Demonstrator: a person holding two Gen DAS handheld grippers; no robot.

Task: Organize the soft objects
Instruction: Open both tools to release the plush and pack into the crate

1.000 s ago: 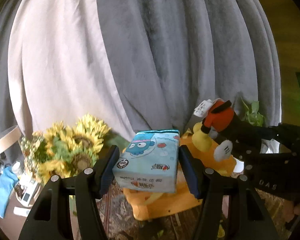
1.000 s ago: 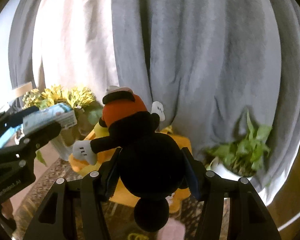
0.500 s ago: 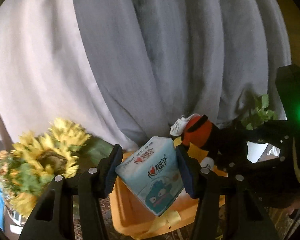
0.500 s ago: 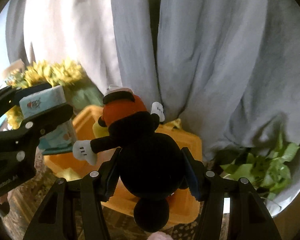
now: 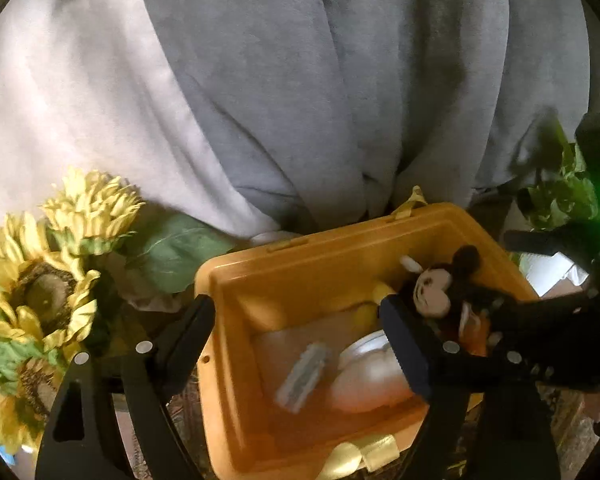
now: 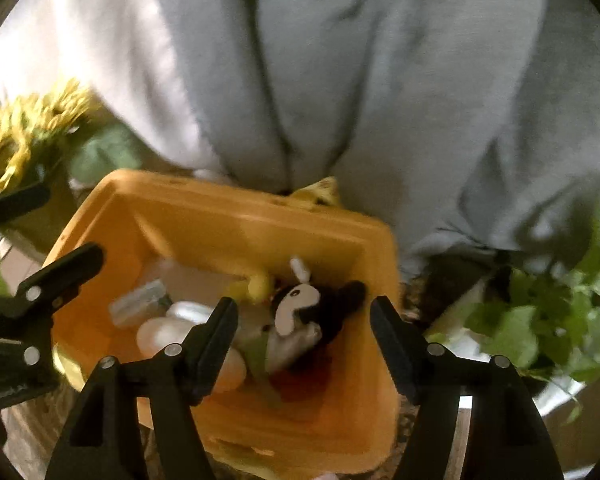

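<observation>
Left claw: the left gripper (image 5: 296,344) hangs over the orange plastic bin (image 5: 236,276), jaws spread wide, nothing between them.
Right claw: the right gripper (image 6: 304,336) is over the same bin, jaws apart and empty.
Plush: the black mouse-shaped plush toy (image 6: 312,312) lies inside the bin towards its right wall, face up.
Tissue pack: the small pale tissue pack (image 5: 302,376) sits on the bin floor, blurred, beside a white rounded object (image 5: 364,376) of unclear kind.
Risk: the two grippers are close together, so a sideways pull-out could knock them or snag the plush.
Edges: the yellow artificial sunflowers (image 5: 44,280) crowd the left rim; the green leafy plant (image 6: 540,320) crowds the right.
Room: straight up looks free; grey curtain (image 5: 300,80) blocks behind.
</observation>
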